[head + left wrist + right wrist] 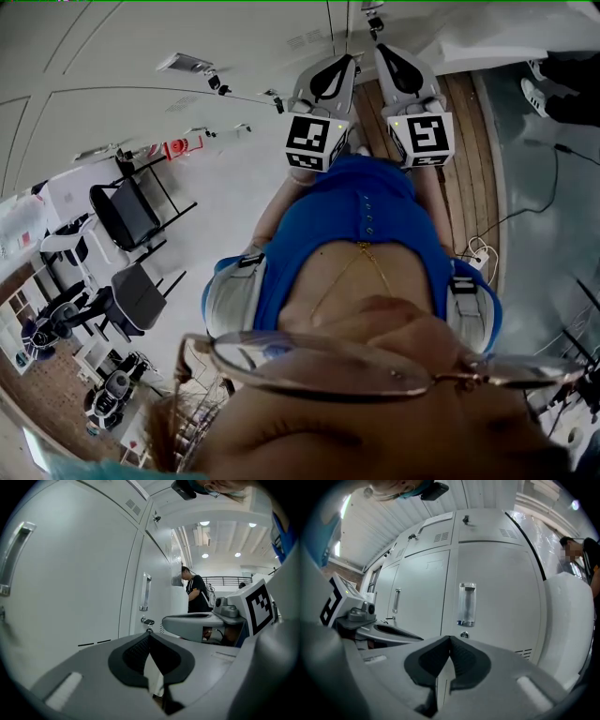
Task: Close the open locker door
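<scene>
Both the left gripper (pixel 149 637) and right gripper (pixel 450 640) have fingers pressed together, pinching nothing. A locker door (pixel 499 597) with its handle (pixel 466 604) stands beyond the right fingers.

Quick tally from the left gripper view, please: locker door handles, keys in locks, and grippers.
Locker door handles: 2
Keys in locks: 1
Grippers: 2
Total: 5

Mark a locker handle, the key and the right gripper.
handle (pixel 466 604), right gripper view, middle of its bar
key (pixel 148 621), left gripper view, its dark head
right gripper (pixel 450 640), right gripper view, between its closed fingertips
</scene>
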